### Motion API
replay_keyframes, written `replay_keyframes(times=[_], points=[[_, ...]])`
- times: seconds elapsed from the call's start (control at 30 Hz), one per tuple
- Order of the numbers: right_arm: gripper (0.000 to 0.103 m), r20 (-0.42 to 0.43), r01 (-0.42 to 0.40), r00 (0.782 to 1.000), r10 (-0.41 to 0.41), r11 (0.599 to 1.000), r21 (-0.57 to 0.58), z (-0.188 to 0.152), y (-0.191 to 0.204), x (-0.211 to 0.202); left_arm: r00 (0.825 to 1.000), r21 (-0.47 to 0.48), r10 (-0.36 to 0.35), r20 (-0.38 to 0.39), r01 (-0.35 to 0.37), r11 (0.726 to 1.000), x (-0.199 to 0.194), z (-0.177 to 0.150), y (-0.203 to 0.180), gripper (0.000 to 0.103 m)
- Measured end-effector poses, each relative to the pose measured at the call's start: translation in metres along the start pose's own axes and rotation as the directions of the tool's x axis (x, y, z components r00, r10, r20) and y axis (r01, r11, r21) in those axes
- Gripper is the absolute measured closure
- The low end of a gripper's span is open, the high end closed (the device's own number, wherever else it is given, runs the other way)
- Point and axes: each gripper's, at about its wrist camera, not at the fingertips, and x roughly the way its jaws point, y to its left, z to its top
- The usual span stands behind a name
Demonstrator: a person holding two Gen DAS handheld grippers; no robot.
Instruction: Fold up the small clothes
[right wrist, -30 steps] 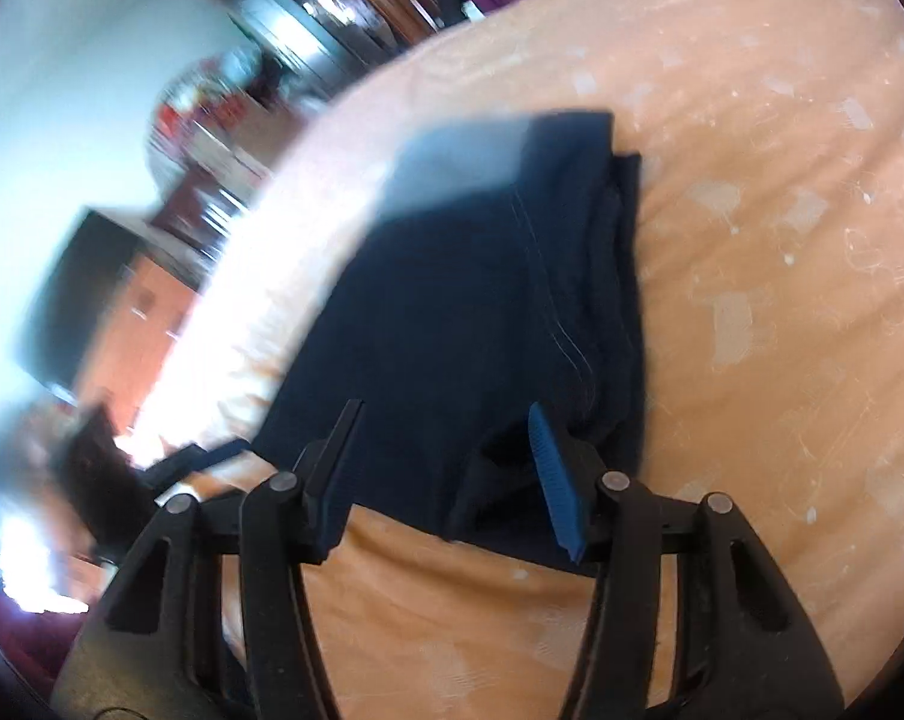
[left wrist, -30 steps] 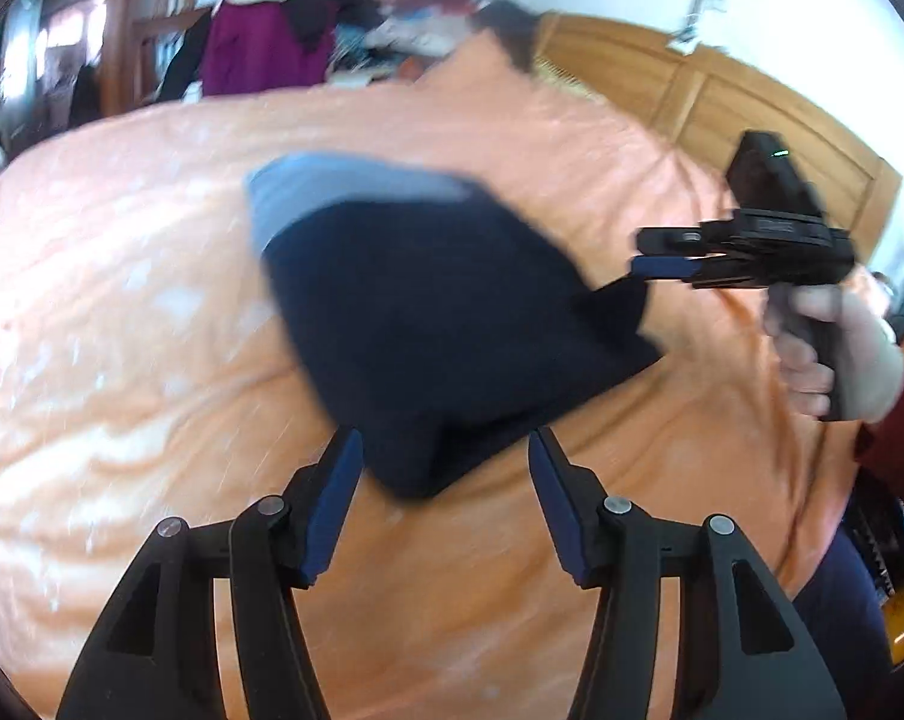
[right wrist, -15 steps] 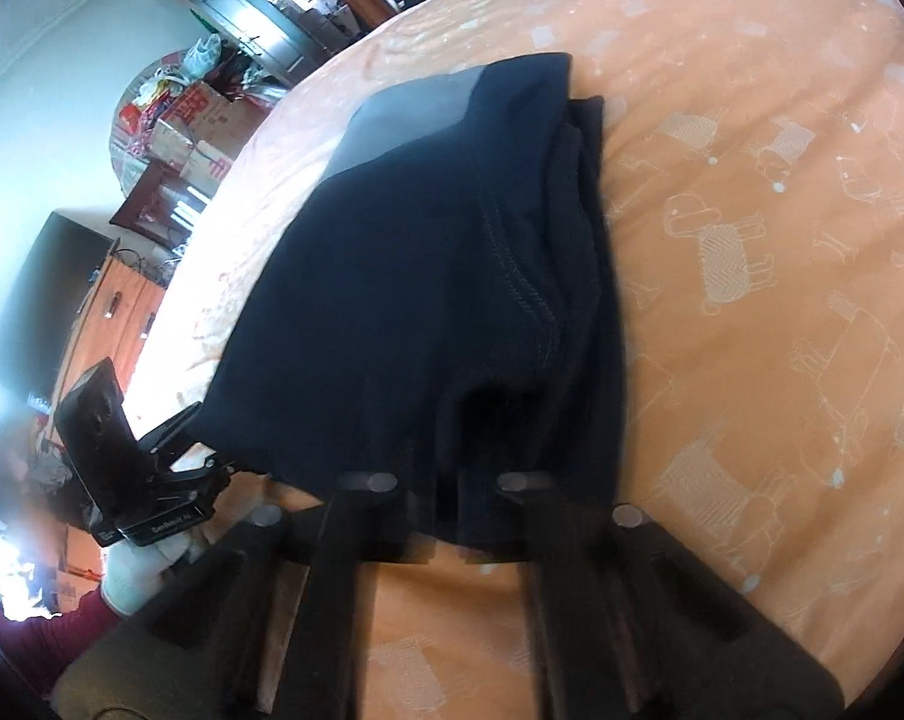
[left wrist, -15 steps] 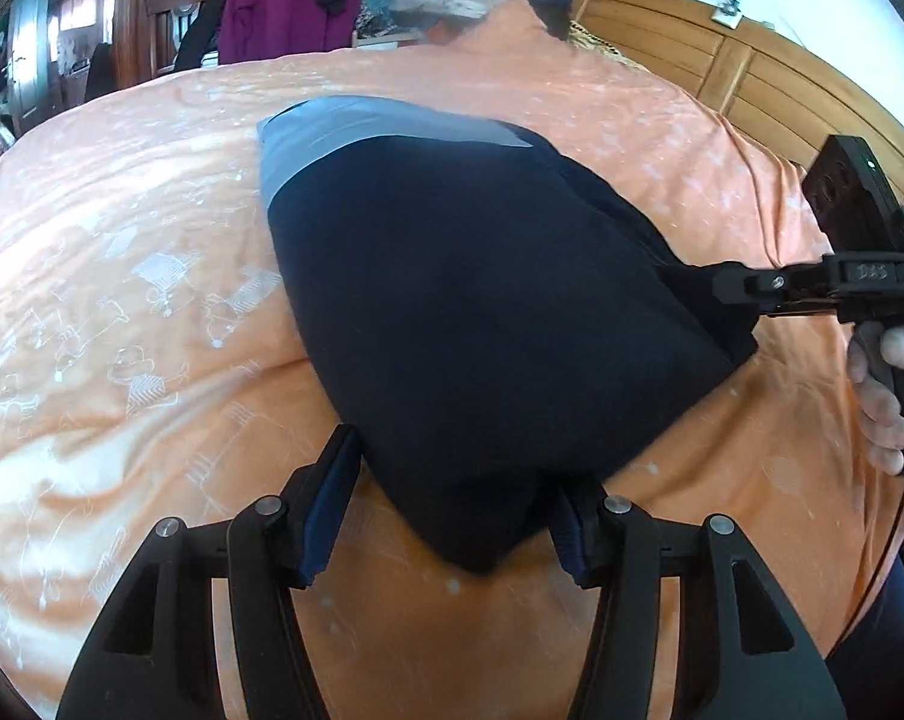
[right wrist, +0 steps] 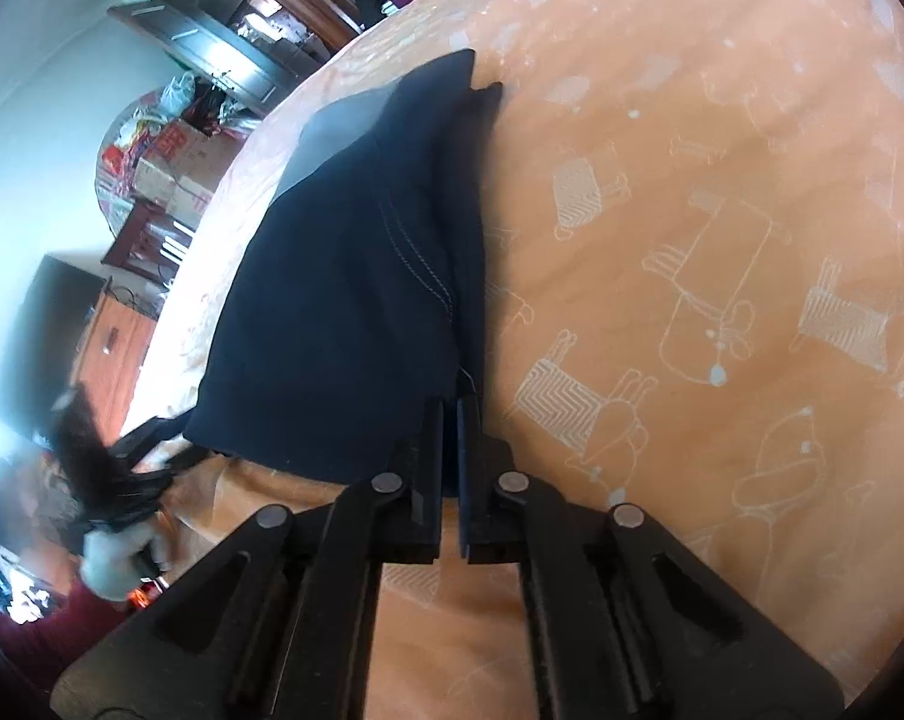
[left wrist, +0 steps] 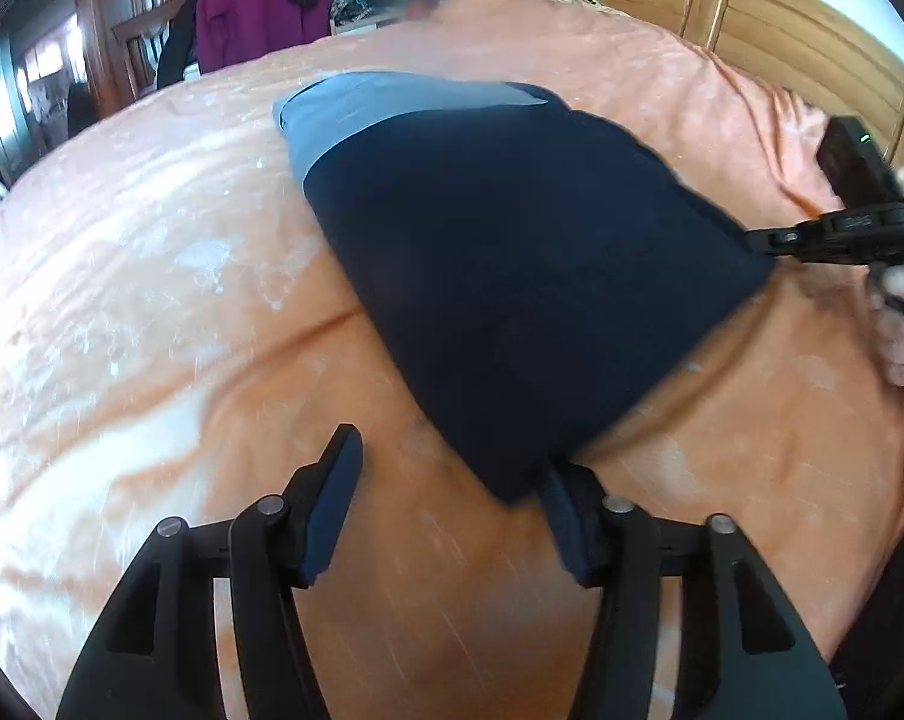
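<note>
An orange bedspread [right wrist: 722,192] printed with white line-drawn animals covers the bed [left wrist: 152,312]. A dark navy garment [left wrist: 512,264] with a grey band lies on it, seemingly folded, its near corner toward six o'clock

The left gripper [right wrist: 152,450] is motion-blurred; the garment [left wrist: 512,276] hides one fingertip.

It was a lived-in home bedroom. A bed [left wrist: 152,276] in an orange cover printed with white animals filled the view, a panelled wooden headboard [left wrist: 752,18] behind it. Clothes, among them a purple jacket [left wrist: 260,18], were heaped on a chair; a dark wooden cabinet [right wrist: 224,54] and cardboard boxes [right wrist: 176,162] stood beyond.
</note>
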Motion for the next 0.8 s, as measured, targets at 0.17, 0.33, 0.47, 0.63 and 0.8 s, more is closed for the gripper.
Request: replay_keyframes(times=[0.17, 0.33, 0.47, 0.63, 0.8], points=[[0.098, 0.042, 0.036, 0.999, -0.033, 0.997, -0.072, 0.002, 0.024, -0.020, 0.976, -0.053, -0.030, 0.214, 0.042, 0.998, -0.072, 0.018, 0.005, 0.046], [0.098, 0.072, 0.035, 0.997, -0.026, 0.991, -0.125, 0.005, 0.049, -0.018, 0.997, 0.097, -0.077, 0.022, 0.075, 0.992, 0.014, 0.025, -0.002, 0.046], [0.098, 0.070, 0.048, 0.997, -0.036, 0.983, -0.179, 0.021, 0.059, -0.017, 0.995, 0.126, -0.079, -0.060, 0.086, 0.988, 0.033, 0.017, -0.006, 0.040], [0.098, 0.066, 0.032, 0.998, -0.012, 0.951, -0.306, 0.070, 0.084, 0.014, 0.978, 0.057, -0.124, 0.166, 0.116, 0.992, -0.024, 0.053, 0.016, 0.041], [0.090, 0.023, 0.062, 0.998, -0.057, 0.928, -0.366, 0.134, 0.090, 0.075, 0.970, 0.027, -0.111, 0.218, 0.108, 0.994, 0.011, 0.113, 0.045, 0.041]])
